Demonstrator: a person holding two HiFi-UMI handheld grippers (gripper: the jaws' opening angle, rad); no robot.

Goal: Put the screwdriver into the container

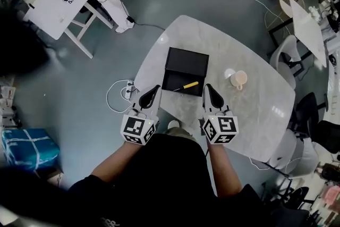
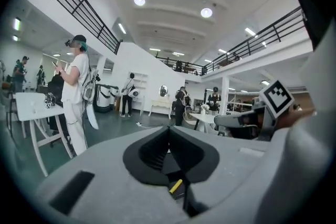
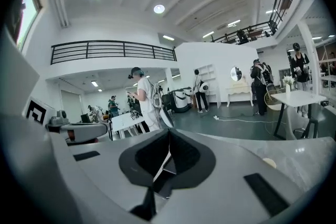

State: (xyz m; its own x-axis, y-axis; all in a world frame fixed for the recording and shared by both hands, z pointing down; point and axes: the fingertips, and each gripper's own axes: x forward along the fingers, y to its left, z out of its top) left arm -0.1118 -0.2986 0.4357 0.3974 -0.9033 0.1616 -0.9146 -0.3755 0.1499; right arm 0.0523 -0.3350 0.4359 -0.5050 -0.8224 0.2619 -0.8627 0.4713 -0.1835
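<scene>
Between left gripper (image 1: 154, 87) and right gripper (image 1: 208, 86), just ahead of their tips, the screwdriver (image 1: 187, 85) lies across the near end of the black container (image 1: 186, 61) on the table (image 1: 255, 50), its yellow handle toward the right gripper. Both sets of jaws are closed together, with nothing held between them.

Marble table (image 1: 252, 50) bears black container (image 1: 186, 61), cup (image 1: 239, 80).
</scene>
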